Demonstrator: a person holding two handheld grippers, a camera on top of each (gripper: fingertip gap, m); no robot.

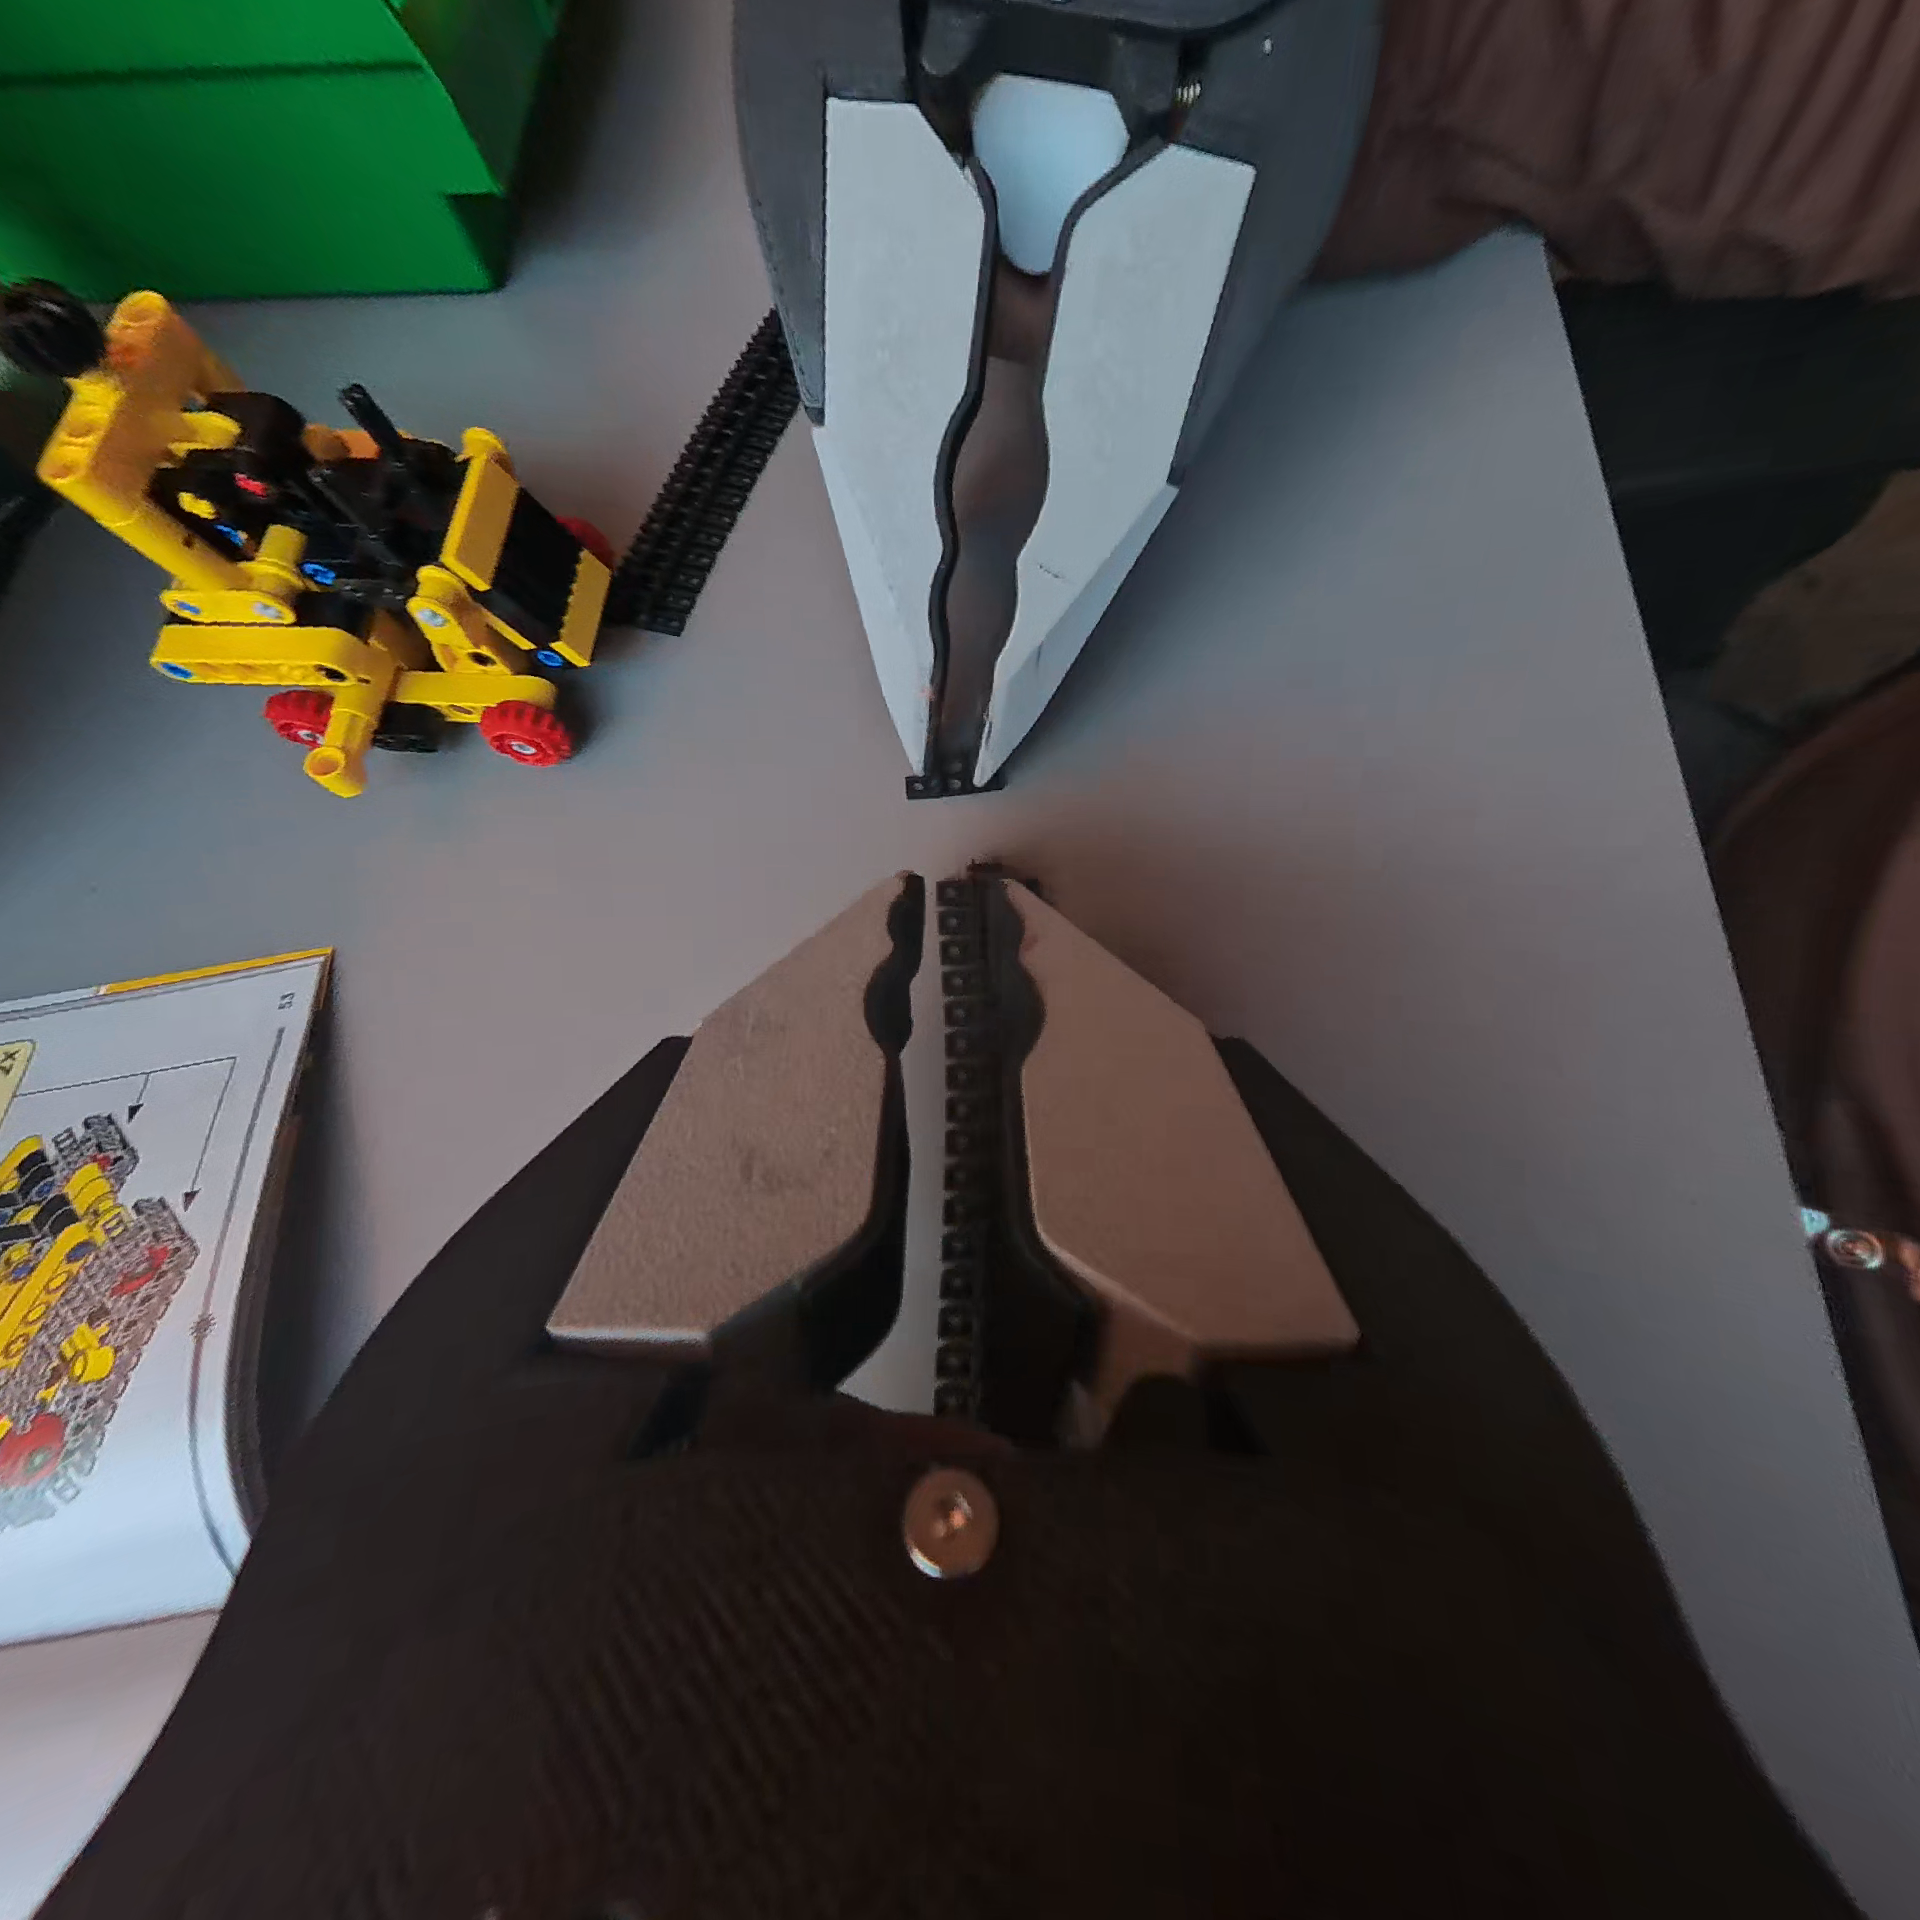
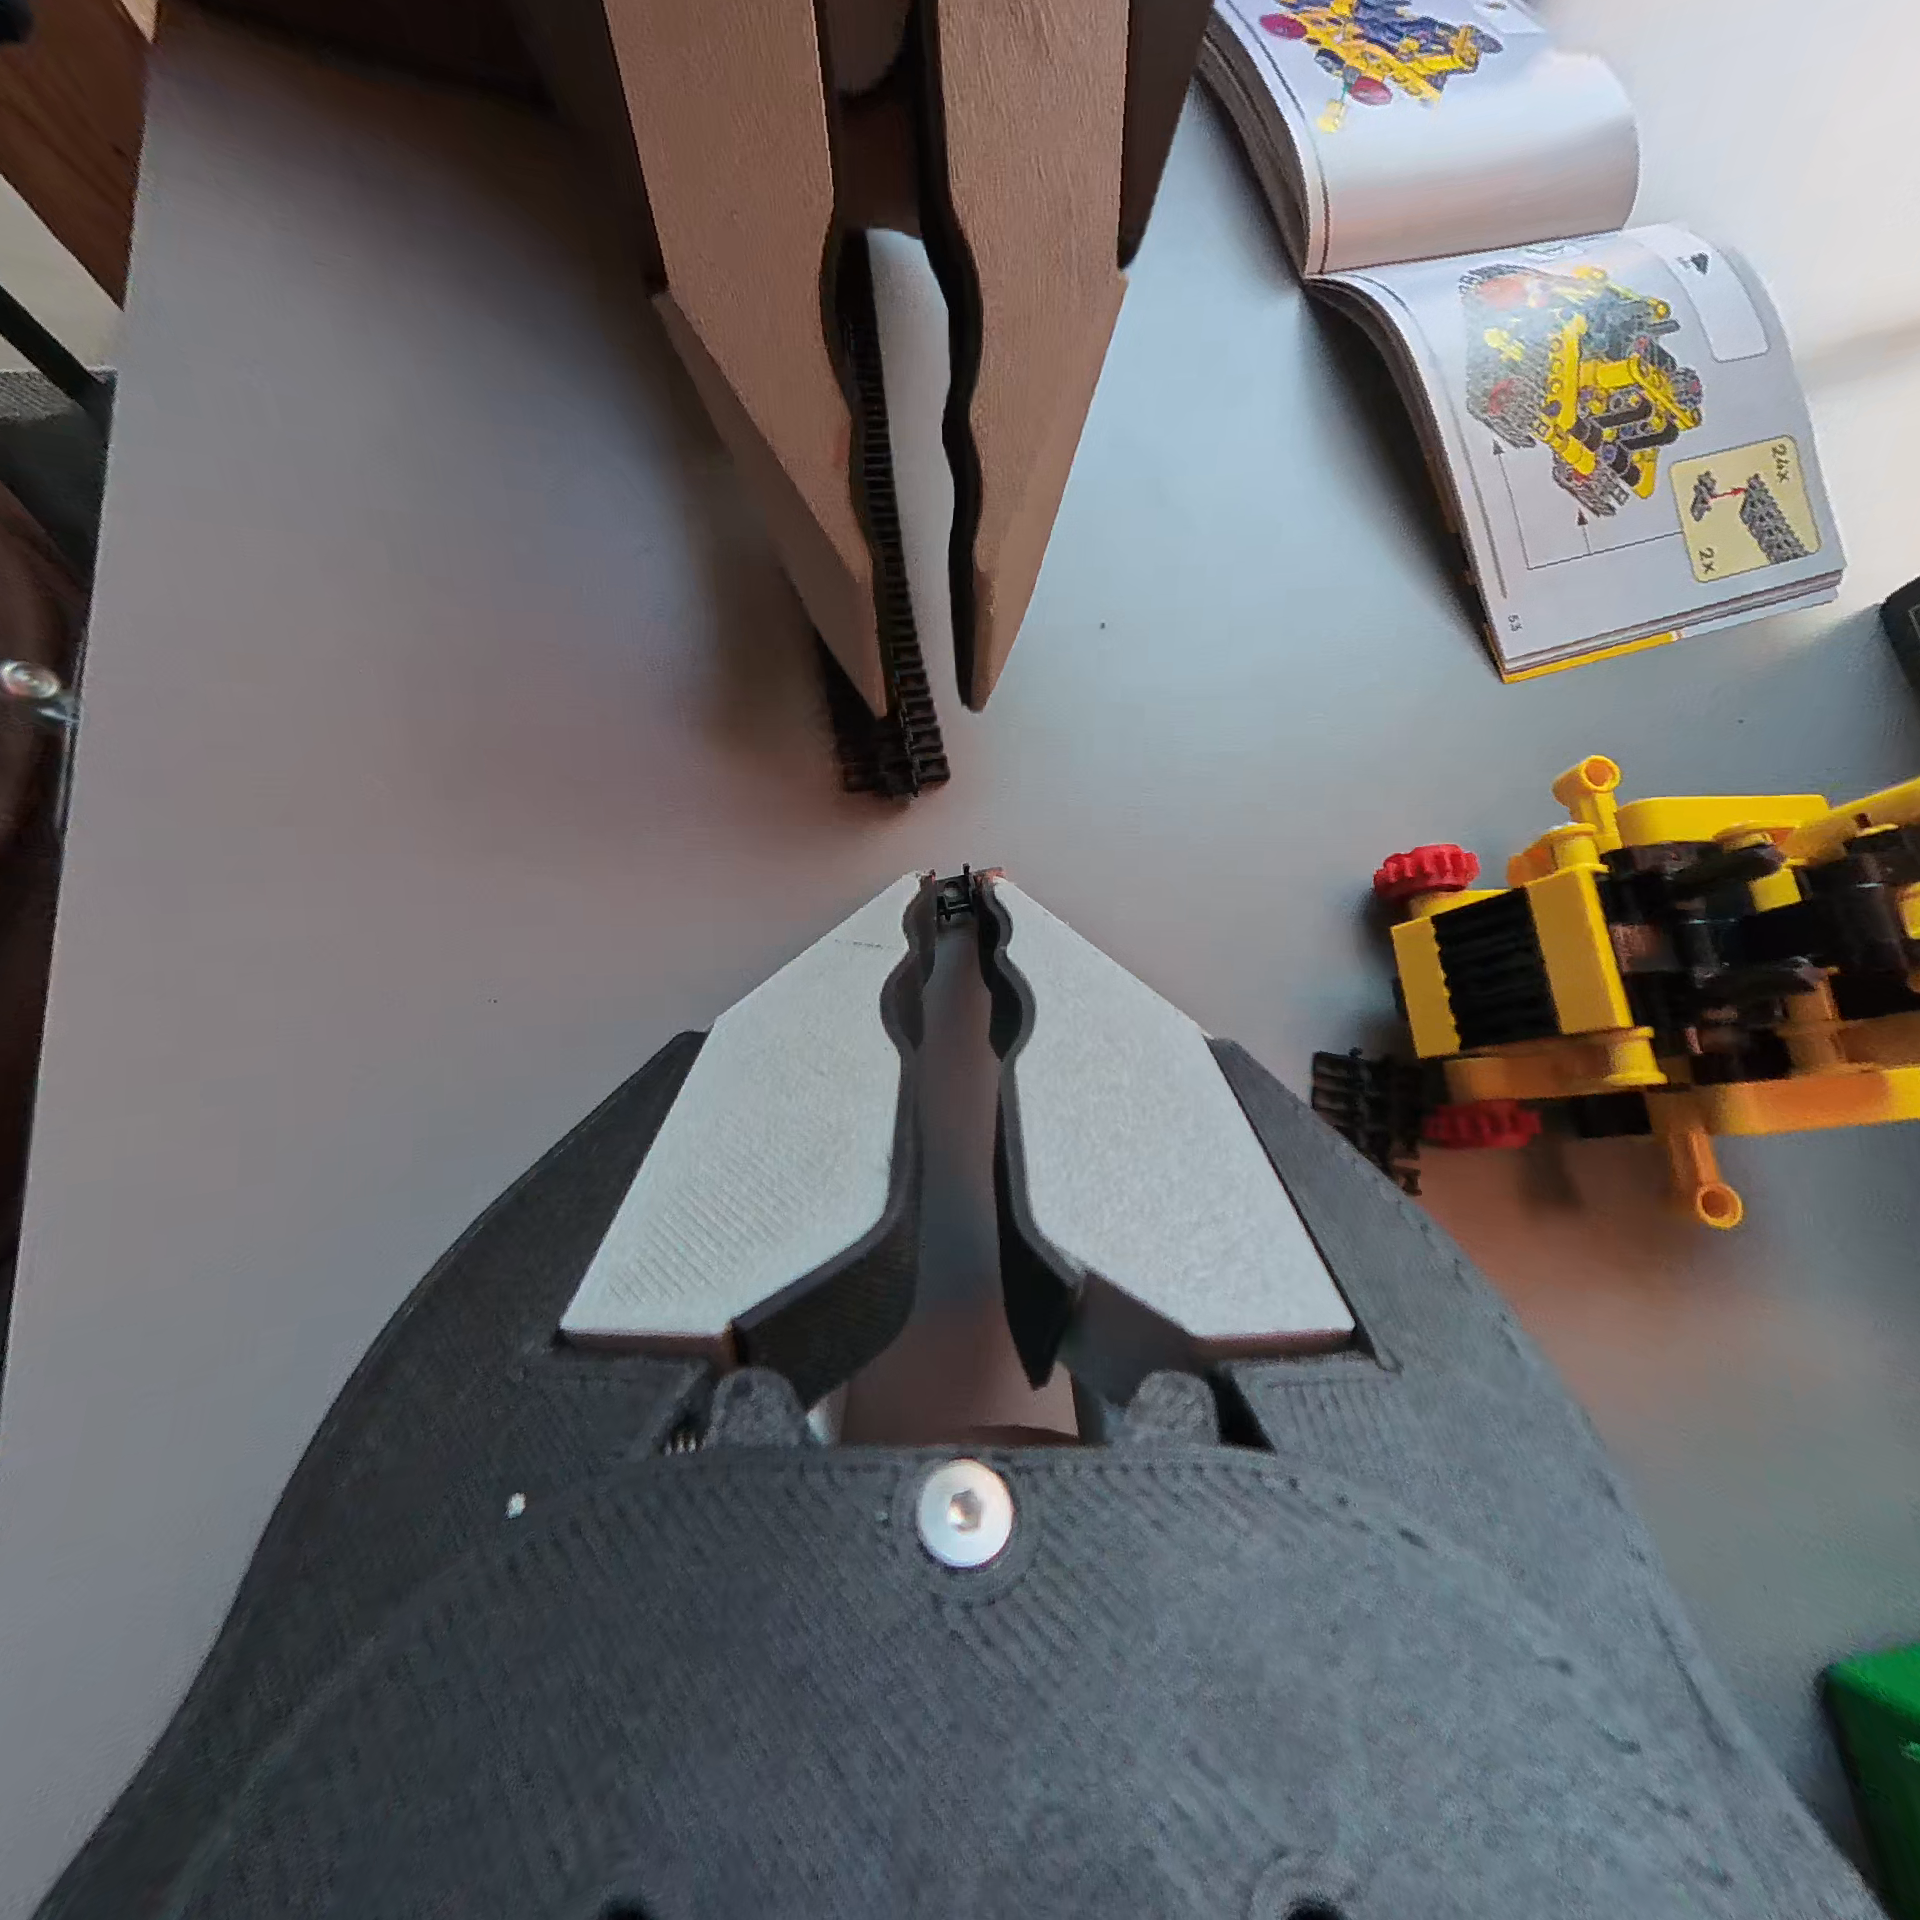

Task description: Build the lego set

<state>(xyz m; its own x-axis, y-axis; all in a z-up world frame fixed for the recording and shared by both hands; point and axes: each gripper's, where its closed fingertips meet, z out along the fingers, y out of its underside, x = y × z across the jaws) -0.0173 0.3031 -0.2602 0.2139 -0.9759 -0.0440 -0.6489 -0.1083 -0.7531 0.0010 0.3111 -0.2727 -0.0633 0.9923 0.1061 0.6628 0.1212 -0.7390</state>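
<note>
Printed matter on the desk. The open instruction booklet [image 2: 1621, 416] is the one item bearing writing: a small page number sits at the outer corner of the facing page [image 2: 1514, 623], and short quantity marks stand in a yellow inset box [image 2: 1745, 509] beside the build diagram (both legible in the right wrist view, blurred in the left wrist view).

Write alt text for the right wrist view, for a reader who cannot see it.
The right gripper pinches a single black track link between its grey fingers, facing the left gripper, which holds a black track strip. A yellow lego vehicle and open instruction booklet lie on the grey table.
</note>
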